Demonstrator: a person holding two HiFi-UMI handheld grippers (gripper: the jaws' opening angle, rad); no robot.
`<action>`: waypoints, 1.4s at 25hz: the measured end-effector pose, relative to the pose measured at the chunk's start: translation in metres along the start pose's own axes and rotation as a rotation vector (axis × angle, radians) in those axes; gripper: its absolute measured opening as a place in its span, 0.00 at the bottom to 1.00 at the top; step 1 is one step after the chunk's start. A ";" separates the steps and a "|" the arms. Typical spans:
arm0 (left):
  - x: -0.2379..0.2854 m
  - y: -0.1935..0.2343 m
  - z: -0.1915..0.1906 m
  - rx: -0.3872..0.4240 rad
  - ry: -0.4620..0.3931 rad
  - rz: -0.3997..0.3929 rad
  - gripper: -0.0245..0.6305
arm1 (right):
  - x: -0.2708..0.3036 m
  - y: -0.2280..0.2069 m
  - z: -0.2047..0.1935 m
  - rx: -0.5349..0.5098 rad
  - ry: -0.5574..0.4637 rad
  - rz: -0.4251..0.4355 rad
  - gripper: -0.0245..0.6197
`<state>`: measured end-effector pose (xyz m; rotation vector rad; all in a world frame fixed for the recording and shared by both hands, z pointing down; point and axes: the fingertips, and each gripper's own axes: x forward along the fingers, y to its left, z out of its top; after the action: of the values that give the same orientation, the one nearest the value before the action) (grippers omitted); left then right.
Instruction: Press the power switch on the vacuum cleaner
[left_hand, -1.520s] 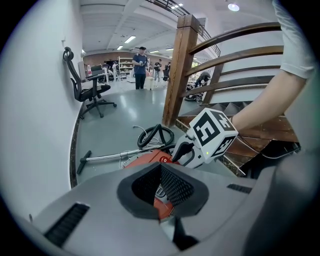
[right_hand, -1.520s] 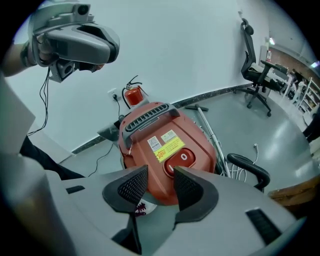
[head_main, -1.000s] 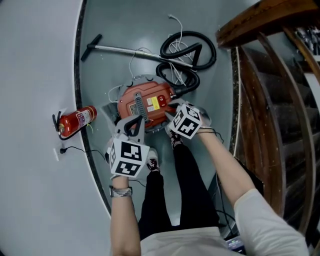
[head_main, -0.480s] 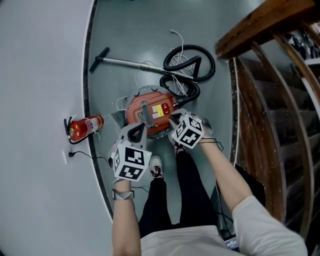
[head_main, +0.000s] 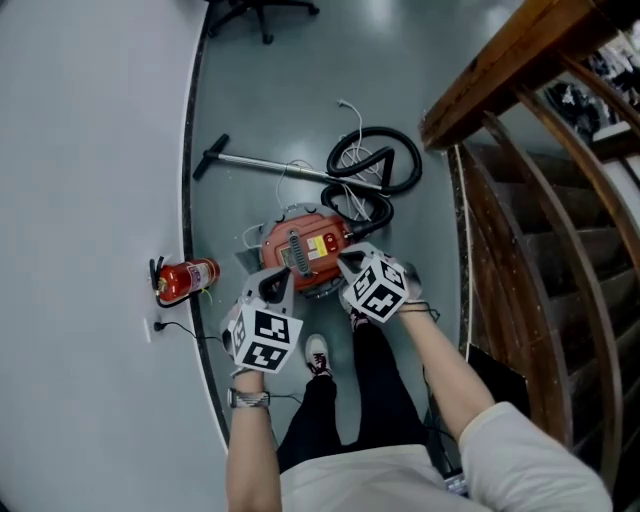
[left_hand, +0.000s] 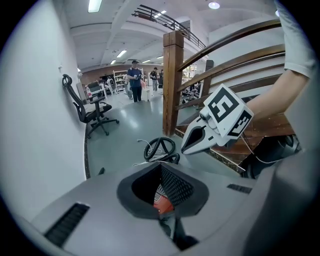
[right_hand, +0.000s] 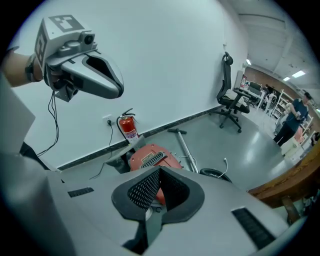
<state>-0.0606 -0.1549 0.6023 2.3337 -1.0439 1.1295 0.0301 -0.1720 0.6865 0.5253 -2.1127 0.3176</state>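
Vacuum cleaner (head_main: 303, 250) lies below and ahead; right gripper (head_main: 344, 262) judged nearer; its fingers, just closed, are together, empty; left gripper (head_main: 277, 282) likewise together.

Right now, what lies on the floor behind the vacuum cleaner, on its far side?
Behind the vacuum cleaner lie a coiled black hose, a metal wand and a loose white cord. Where wand meets hose is lost among the overlapping loops.

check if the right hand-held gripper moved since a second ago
Yes: the right hand-held gripper pulled back off the vacuum cleaner toward the person, jaws just closed, empty.
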 end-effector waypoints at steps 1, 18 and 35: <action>-0.004 -0.001 0.003 0.000 -0.004 0.001 0.04 | -0.008 -0.001 0.003 0.004 -0.009 -0.010 0.08; -0.065 -0.022 0.047 0.083 -0.073 -0.009 0.04 | -0.120 0.003 0.051 0.021 -0.133 -0.157 0.08; -0.150 -0.021 0.101 0.239 -0.203 0.028 0.04 | -0.240 0.026 0.117 -0.070 -0.250 -0.276 0.08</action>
<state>-0.0537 -0.1287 0.4223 2.6770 -1.0629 1.0979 0.0527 -0.1380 0.4208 0.8408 -2.2434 0.0205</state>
